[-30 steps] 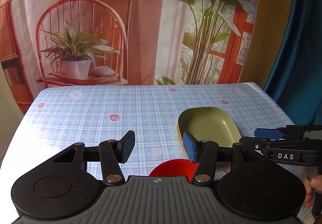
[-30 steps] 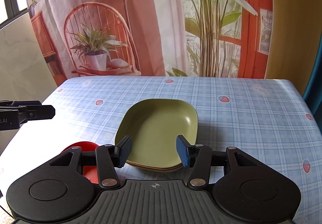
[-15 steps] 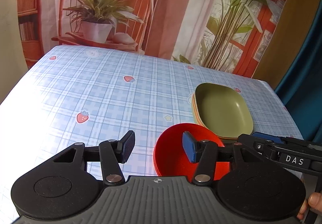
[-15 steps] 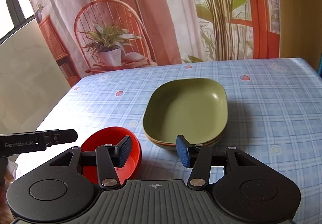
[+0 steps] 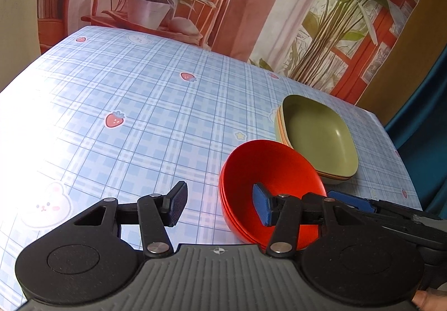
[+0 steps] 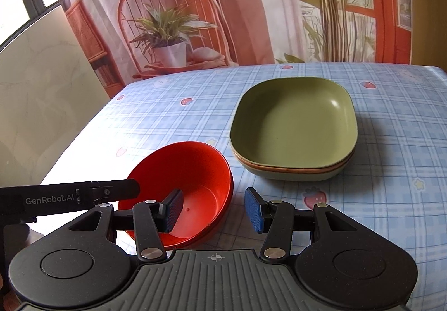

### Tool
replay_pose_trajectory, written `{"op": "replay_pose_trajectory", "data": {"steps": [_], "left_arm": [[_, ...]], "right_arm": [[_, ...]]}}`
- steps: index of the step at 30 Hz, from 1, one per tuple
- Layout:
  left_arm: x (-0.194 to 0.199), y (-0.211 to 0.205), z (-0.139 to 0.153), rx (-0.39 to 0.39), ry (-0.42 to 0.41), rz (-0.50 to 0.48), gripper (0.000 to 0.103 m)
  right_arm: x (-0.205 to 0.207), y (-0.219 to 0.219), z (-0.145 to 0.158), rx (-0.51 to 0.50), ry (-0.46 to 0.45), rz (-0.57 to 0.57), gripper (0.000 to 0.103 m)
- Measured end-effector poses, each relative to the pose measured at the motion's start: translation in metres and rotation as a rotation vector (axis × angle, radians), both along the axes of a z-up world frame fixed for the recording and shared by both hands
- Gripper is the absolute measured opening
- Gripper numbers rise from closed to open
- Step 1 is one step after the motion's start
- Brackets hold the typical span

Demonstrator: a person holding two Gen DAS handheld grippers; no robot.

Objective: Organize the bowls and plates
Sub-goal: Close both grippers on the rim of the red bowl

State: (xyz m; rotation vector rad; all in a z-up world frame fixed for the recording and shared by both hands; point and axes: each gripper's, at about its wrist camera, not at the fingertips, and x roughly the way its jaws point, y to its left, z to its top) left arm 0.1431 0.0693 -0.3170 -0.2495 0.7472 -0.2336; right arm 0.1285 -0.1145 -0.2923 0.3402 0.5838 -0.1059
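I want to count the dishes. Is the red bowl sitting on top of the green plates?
No, the red bowl sits on the tablecloth beside the green plates, with a strip of cloth showing between them.

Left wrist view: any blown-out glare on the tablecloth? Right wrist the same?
Left wrist: tablecloth washes out to white along its left edge, pattern lost there. Right wrist: same glare left of the red bowls; green plates are evenly lit, with a soft shadow on their right. Straight lines bow in both.
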Motion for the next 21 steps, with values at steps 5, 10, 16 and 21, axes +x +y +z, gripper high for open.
{"op": "replay_pose_trajectory", "data": {"steps": [5,10,16,21], "left_arm": [[0.002,0.001,-0.008,-0.021,0.016,-0.001,0.05],[0.004,0.0,-0.012,-0.044,0.024,-0.012,0.038],[0.006,-0.001,-0.015,-0.076,0.031,-0.035,0.025],[0.006,-0.003,-0.019,-0.091,0.038,-0.04,0.019]], "right_arm": [[0.002,0.002,-0.005,0.0,0.009,0.008,0.044],[0.005,0.003,-0.007,0.008,0.019,0.016,0.038],[0.008,0.003,-0.01,0.012,0.03,0.024,0.027],[0.007,0.0,-0.011,0.022,0.031,0.016,0.02]]}}
